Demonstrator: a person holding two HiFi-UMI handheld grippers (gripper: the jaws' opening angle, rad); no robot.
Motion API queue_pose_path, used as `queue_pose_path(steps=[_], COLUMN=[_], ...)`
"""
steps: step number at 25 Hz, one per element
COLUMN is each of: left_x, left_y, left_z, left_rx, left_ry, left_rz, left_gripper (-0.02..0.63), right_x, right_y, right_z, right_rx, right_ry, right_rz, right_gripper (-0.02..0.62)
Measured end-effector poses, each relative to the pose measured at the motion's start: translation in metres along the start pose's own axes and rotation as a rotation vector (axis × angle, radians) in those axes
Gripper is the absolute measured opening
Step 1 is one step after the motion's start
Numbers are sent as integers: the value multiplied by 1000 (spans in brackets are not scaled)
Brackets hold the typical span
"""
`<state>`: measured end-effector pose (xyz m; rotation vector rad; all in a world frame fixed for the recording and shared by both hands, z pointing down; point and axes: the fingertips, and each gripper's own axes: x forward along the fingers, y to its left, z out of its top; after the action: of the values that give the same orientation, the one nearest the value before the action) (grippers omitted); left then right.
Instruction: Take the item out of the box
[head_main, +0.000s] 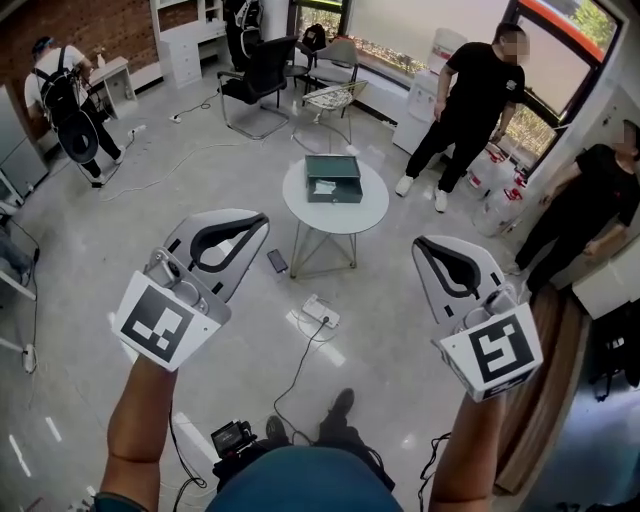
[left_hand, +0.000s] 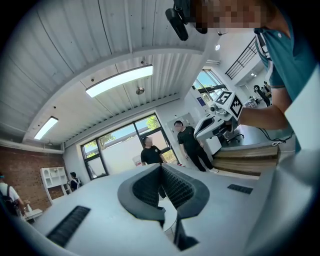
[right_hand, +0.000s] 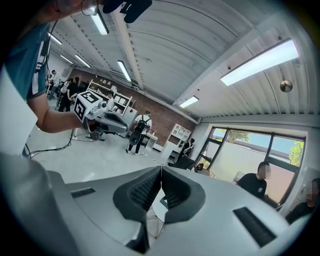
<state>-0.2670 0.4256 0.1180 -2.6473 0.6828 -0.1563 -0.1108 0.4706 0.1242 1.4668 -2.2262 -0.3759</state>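
At upper centre of the head view, whatever is held inside the dark green box (head_main: 333, 178) cannot be made out; the white patch (head_main: 324, 186) on its top is too small to be identified.

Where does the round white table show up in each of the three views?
Head view: round white table, upper centre, bearing the box.
Left gripper view: low centre, only a sliver.
Right gripper view: low centre, only a sliver.
Shared landmark: the windows.
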Motion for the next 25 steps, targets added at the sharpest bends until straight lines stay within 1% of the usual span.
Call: queue_pose_path(steps=[7, 10, 17, 20, 25], left_x=[79, 121, 221, 256, 295], left_y=[1, 1, -8, -12, -19], left_z=[-15, -18, -29, -23, -6], left_rx=[11, 9, 22, 33, 42], left_ry=[52, 73, 120, 132, 143], left_rz=[65, 91, 124, 137, 140], left_gripper=[18, 18, 18, 18, 18], right_x=[36, 49, 73, 74, 67], right_y=[-67, -103, -190, -222, -261], right_z=[-46, -68, -121, -136, -145], right_rx=[6, 7, 20, 20, 29], right_ry=[-48, -63, -96, -113, -127], right_rz=[82, 112, 161, 176, 180], right_gripper=[38, 38, 38, 38, 38])
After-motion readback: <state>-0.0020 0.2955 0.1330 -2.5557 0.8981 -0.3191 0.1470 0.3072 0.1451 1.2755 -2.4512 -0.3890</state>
